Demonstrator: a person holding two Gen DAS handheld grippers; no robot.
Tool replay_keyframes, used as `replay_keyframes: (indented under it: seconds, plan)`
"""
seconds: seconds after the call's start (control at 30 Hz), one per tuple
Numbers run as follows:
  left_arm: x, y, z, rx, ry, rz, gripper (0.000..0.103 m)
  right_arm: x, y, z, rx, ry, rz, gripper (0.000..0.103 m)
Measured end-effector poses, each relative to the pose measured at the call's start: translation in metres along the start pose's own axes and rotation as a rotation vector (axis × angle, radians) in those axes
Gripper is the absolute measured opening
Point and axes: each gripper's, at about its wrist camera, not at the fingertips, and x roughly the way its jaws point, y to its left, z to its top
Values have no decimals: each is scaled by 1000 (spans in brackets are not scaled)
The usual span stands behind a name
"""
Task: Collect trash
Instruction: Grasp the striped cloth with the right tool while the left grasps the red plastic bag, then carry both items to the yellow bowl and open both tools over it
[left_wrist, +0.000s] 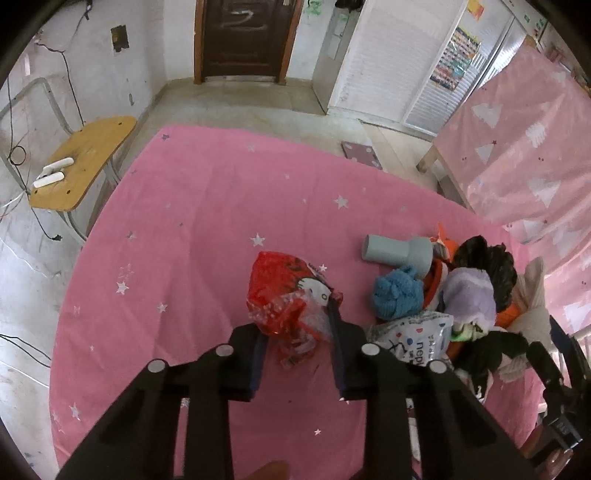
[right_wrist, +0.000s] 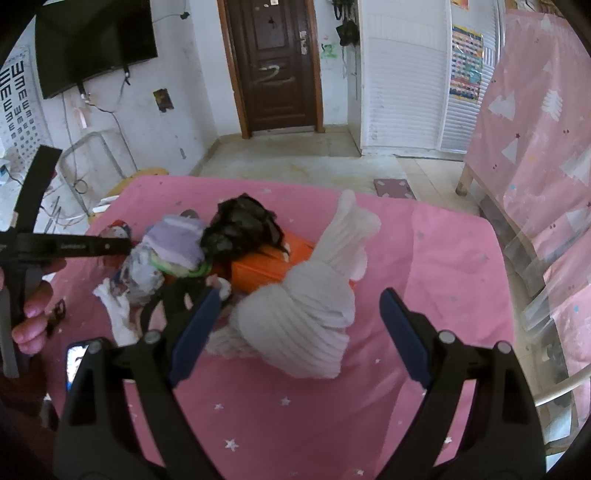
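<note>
A crumpled red and clear plastic wrapper (left_wrist: 284, 295) lies on the pink star-print tablecloth (left_wrist: 203, 229). My left gripper (left_wrist: 295, 319) is shut on it, with a pad pressing each side of its near end. To its right is a pile: a white printed wrapper (left_wrist: 417, 339), a black plastic bag (left_wrist: 487, 266), a blue knit ball (left_wrist: 397, 297) and a purple cloth (left_wrist: 469, 295). My right gripper (right_wrist: 300, 295) stands open just above a white ribbed knit garment (right_wrist: 306, 317), its fingers on either side without touching it.
A grey hair-dryer-like thing (left_wrist: 397, 253) lies behind the pile, and an orange box (right_wrist: 266, 266) sits under it. A phone (right_wrist: 75, 360) rests at the near left table edge beside a hand (right_wrist: 33, 314). A wooden chair (left_wrist: 81, 158) stands left; a pink-covered table (left_wrist: 524, 147) right.
</note>
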Motion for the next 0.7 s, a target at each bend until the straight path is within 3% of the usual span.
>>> replay_keyframes:
  seconds: [0.13,0.17,0.2,0.23,0.47,0.7]
  plan:
    - [-15,-3,-3,3,-58,15,21,0,0,-1,2,2,0,82]
    - [-20,-3,-3,7,-73,20,21,1,0,-1,4,4,3,79]
    - [-25,-5,-3,10,-86,23,21,1,-1,-1,6,7,8,66]
    - [-30,-7,-4,14,-100,24,21,2,0,-1,6,15,11,61]
    - [-63,-21,-9,37,-176,19,21,-3,-3,-2,23,4,29,56]
    - [-93,-34,-12,69,-235,4,21,-30,-9,-3,58,-63,42,56]
